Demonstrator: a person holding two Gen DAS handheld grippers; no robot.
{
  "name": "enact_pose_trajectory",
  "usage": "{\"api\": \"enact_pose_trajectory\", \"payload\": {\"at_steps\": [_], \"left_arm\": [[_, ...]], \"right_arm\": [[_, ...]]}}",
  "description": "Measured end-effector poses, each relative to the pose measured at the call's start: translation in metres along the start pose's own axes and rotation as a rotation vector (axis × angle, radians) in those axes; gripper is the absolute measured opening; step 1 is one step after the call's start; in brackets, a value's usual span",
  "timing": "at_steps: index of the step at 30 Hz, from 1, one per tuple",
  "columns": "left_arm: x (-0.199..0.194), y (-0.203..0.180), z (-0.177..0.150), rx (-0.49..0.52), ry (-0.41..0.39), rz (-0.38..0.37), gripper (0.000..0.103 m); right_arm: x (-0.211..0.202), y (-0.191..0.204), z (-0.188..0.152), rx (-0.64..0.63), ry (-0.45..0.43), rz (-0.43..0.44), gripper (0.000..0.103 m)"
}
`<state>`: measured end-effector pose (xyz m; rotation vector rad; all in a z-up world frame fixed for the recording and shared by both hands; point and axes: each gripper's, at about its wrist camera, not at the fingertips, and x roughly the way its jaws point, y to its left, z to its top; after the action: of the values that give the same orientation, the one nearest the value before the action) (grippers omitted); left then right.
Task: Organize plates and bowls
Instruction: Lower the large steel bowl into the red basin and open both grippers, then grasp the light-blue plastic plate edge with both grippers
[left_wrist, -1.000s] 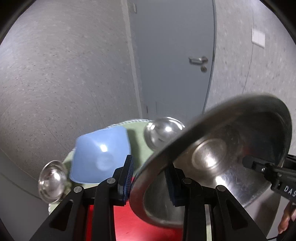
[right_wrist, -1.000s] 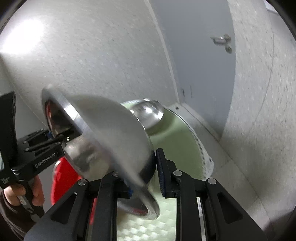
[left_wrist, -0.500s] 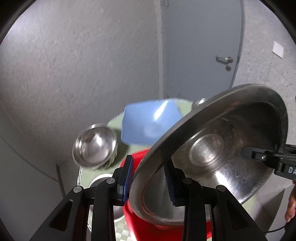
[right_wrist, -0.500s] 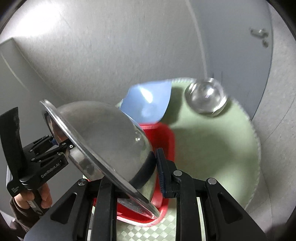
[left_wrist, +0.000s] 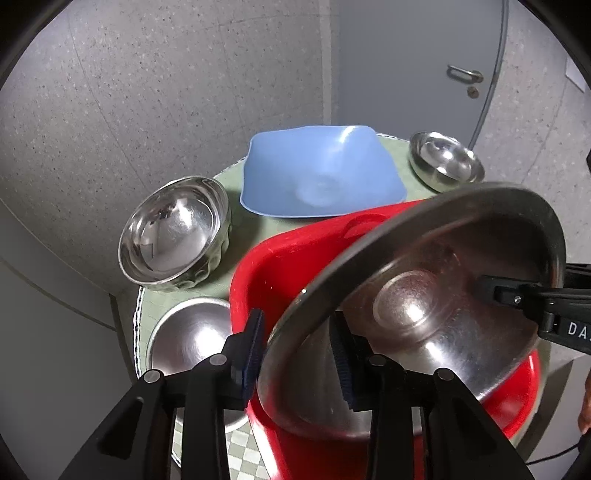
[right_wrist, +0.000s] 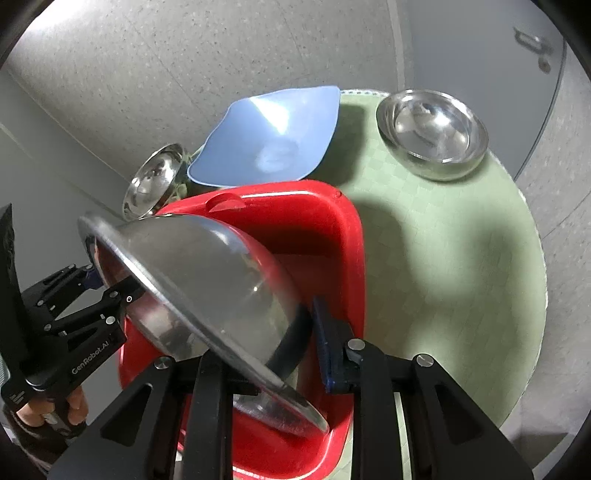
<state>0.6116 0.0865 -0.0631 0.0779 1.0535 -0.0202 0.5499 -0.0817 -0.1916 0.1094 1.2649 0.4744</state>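
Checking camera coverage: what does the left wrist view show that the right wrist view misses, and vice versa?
Left wrist only: an upturned steel dish at the mat's near left edge, and the large steel bowl's inside. Right wrist only: that bowl's outer dome, and the bare green checked mat to the right. Both: the red plastic tub, blue square bowl, two small steel bowls, and both hand-held grippers on the large bowl's rim.

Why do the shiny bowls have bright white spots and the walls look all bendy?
In the left wrist view, lamp glare glints off the big steel bowl and the dimpled bowl; the fisheye lens bows the door. In the right wrist view, the big bowl throws a soft dark shadow on the green mat, and the picture's corners go black.
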Motion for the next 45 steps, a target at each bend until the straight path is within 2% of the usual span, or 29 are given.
{"api": "enact_pose_trajectory", "payload": {"at_steps": [1, 3, 4, 7, 14, 17, 19, 21, 27, 32, 37, 42, 45], "left_arm": [[0.012, 0.007, 0.008, 0.000, 0.000, -0.002, 0.034], [0.020, 0.008, 0.006, 0.001, -0.003, 0.007, 0.037], [0.019, 0.007, 0.005, -0.002, -0.006, 0.005, 0.045], [0.027, 0.009, 0.005, -0.010, -0.025, 0.021, 0.059], [0.026, 0.008, -0.004, -0.010, -0.043, 0.014, 0.065], [0.020, 0.009, -0.006, -0.016, -0.057, 0.009, 0.068], [0.014, 0.011, -0.005, -0.030, -0.073, 0.002, 0.073], [0.008, 0.014, -0.004, -0.041, -0.087, -0.011, 0.074], [-0.011, 0.017, 0.009, -0.073, -0.141, -0.049, 0.080], [-0.024, 0.039, 0.022, -0.148, -0.184, -0.075, 0.085], [-0.033, 0.076, 0.031, -0.222, -0.213, -0.037, 0.086], [-0.038, 0.107, 0.041, -0.284, -0.231, -0.016, 0.086], [-0.028, 0.112, 0.057, -0.280, -0.209, -0.036, 0.086]], "right_arm": [[0.001, 0.001, 0.002, -0.013, -0.011, -0.014, 0.023], [0.003, 0.001, 0.004, -0.027, -0.024, -0.035, 0.024], [0.004, 0.001, 0.004, -0.035, -0.032, -0.045, 0.024], [0.004, -0.002, 0.003, -0.052, -0.052, -0.061, 0.027], [0.009, 0.002, 0.006, -0.064, -0.052, -0.036, 0.037], [0.004, 0.007, 0.003, -0.078, -0.057, -0.029, 0.047], [-0.001, 0.010, 0.001, -0.091, -0.067, -0.035, 0.049], [-0.009, 0.013, 0.001, -0.108, -0.094, -0.065, 0.059], [-0.036, 0.016, 0.015, -0.145, -0.177, -0.060, 0.068], [-0.038, 0.026, 0.039, -0.193, -0.183, -0.024, 0.068], [-0.038, 0.040, 0.067, -0.224, -0.196, 0.032, 0.068], [-0.035, 0.050, 0.089, -0.271, -0.215, 0.011, 0.072], [-0.022, 0.038, 0.107, -0.225, -0.198, -0.005, 0.073]]}}
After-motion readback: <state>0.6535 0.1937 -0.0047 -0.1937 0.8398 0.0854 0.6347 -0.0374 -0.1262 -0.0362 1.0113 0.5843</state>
